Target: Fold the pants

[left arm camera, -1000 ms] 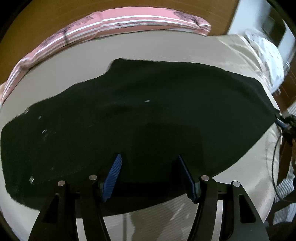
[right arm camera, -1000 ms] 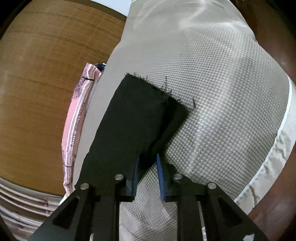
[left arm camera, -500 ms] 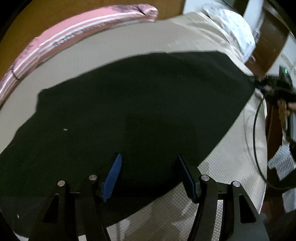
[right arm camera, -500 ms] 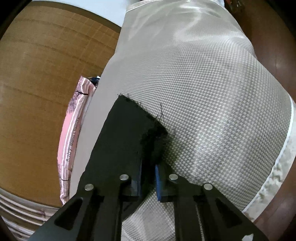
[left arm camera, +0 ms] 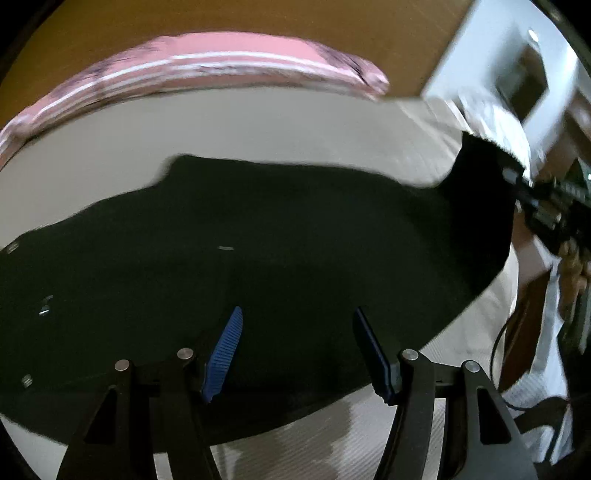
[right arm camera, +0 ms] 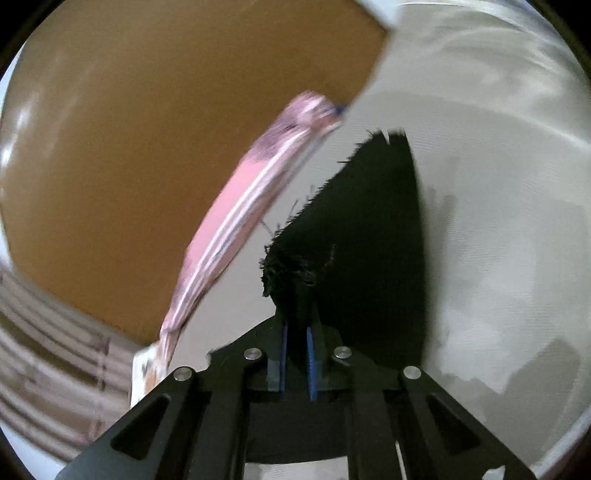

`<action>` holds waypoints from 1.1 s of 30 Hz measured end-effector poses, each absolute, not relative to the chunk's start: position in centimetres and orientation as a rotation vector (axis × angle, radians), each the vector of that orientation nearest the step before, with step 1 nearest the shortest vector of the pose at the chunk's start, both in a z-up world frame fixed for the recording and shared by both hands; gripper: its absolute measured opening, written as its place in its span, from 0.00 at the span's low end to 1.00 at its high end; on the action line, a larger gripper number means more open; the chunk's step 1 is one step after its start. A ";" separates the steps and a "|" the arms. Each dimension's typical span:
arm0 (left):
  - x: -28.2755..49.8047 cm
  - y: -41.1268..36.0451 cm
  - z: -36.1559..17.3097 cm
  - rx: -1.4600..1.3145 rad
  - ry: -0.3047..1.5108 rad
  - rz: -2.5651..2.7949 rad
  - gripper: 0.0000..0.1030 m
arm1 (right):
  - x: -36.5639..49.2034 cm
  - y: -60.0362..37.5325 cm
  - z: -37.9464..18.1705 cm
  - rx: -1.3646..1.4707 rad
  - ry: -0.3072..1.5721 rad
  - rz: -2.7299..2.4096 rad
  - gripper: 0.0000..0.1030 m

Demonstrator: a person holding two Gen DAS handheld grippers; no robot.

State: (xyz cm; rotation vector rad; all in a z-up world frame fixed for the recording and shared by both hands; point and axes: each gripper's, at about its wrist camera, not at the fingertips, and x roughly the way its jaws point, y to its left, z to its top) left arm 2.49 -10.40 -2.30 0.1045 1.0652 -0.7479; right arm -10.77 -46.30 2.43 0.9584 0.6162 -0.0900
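Black pants (left arm camera: 258, 266) lie spread across a beige bed. My left gripper (left arm camera: 295, 350) hovers open over their near edge, blue pads wide apart and holding nothing. My right gripper (right arm camera: 295, 332) is shut on the frayed hem of a pant leg (right arm camera: 369, 240) and holds it lifted off the bed. In the left wrist view, the right gripper (left arm camera: 546, 210) shows at the far right, holding up that raised leg end (left arm camera: 480, 192).
A pink striped pillow (left arm camera: 207, 70) lies along the bed's far edge against a brown wooden headboard (left arm camera: 258, 18); it also shows in the right wrist view (right arm camera: 240, 206). Beige bedsheet (right arm camera: 498, 184) surrounds the pants. A cable (left arm camera: 498, 350) hangs at the right.
My right gripper has lifted the pant leg hem up off the bed and swung it over. The left gripper's view has shifted over the pants; it stays open.
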 end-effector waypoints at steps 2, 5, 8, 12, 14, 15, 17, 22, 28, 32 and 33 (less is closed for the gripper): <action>3.4 -8.0 -1.6 0.048 1.059 -0.704 0.61 | -8.1 -43.4 2.9 0.918 0.649 -0.010 0.09; 4.5 -4.3 -1.3 -0.025 1.061 -0.636 0.61 | -4.2 -38.1 2.8 0.841 0.724 0.113 0.09; 5.3 -1.7 -1.7 -0.092 1.083 -0.599 0.61 | -1.7 -32.7 1.1 0.759 0.837 0.233 0.09; 5.2 -0.7 -2.4 -0.118 1.103 -0.598 0.61 | 0.6 -26.7 -2.4 0.614 1.037 0.322 0.10; 5.2 -0.8 -2.6 -0.128 1.108 -0.614 0.61 | 0.8 -24.9 -4.0 0.564 1.106 0.362 0.10; 5.1 -1.0 -2.5 -0.133 1.109 -0.625 0.61 | 0.5 -24.3 -4.4 0.565 1.128 0.377 0.10; 5.2 -1.4 -2.6 -0.140 1.111 -0.656 0.61 | -0.1 -22.8 -4.4 0.475 1.150 0.386 0.10; 5.6 -3.0 -2.9 -0.160 1.151 -0.715 0.61 | -1.4 -20.9 -3.7 0.346 1.151 0.414 0.35; 5.4 -4.3 -3.6 -0.210 1.225 -0.798 0.61 | -3.4 -23.2 -0.8 0.389 1.071 0.379 0.47; 5.9 -5.2 -4.8 -0.326 1.325 -0.845 0.61 | -3.7 -27.2 -0.3 0.507 1.002 0.227 0.49; 6.1 -5.5 -5.2 -0.353 1.350 -0.853 0.61 | -3.8 -28.3 -0.2 0.531 0.983 0.196 0.49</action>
